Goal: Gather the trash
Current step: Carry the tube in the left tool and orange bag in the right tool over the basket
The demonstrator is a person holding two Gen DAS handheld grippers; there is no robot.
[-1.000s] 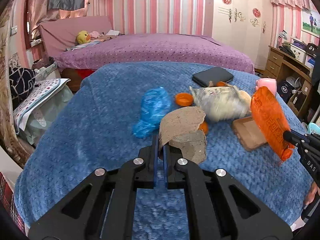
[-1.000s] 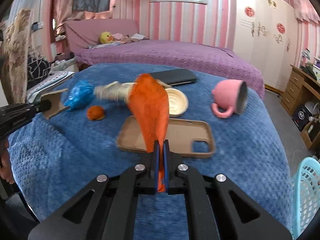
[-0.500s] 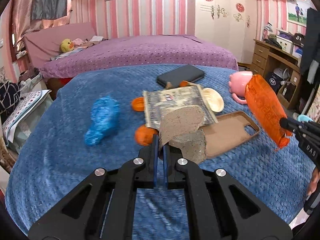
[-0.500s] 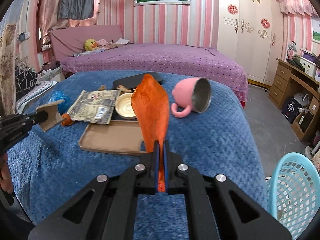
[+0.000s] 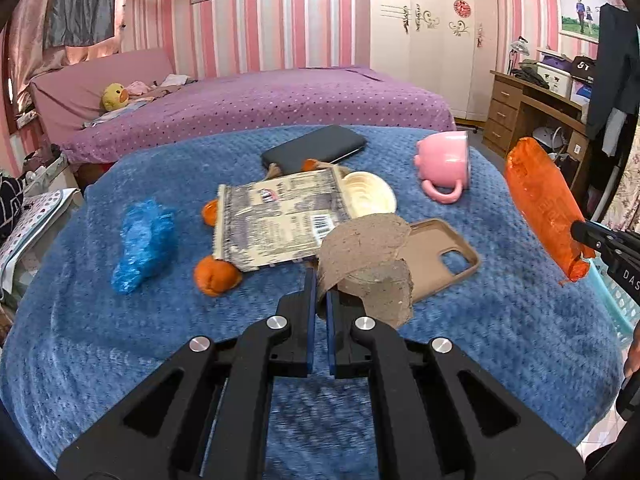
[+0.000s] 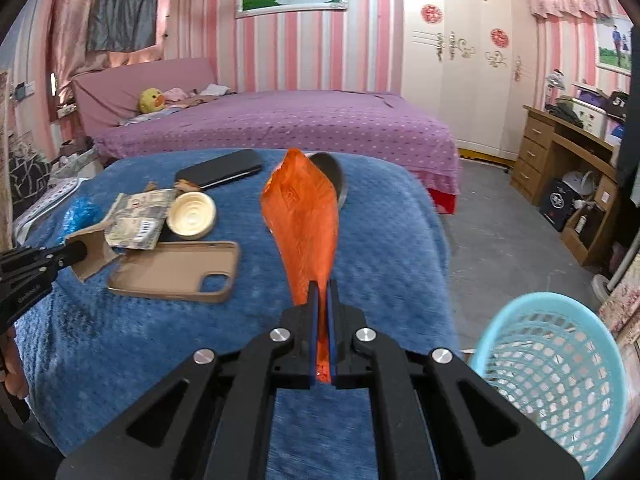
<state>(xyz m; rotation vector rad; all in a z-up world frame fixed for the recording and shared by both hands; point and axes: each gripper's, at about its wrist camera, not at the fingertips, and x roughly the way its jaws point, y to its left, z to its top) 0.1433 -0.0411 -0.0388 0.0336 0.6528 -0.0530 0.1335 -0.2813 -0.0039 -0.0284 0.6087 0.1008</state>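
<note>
My left gripper [image 5: 319, 280] is shut on a torn brown cardboard piece [image 5: 368, 256], held above the blue blanket [image 5: 100, 340]. My right gripper [image 6: 320, 292] is shut on an orange plastic wrapper [image 6: 304, 216], which also shows in the left wrist view [image 5: 540, 204]. A light blue mesh basket [image 6: 560, 368] stands on the floor at the lower right. On the blanket lie a crumpled blue bag [image 5: 146, 236], a printed food wrapper [image 5: 276, 220] and orange peel pieces [image 5: 214, 276].
A tan phone case [image 5: 440, 256], a black phone [image 5: 316, 148], a cream lid [image 5: 370, 196] and a tipped pink mug [image 5: 444, 164] lie on the blanket. A purple bed [image 6: 280, 120] is behind. A wooden desk [image 6: 568, 156] stands at the right.
Both grippers have swung to the right with their loads. The light blue basket has come further into the right wrist view, closer to the right gripper.
</note>
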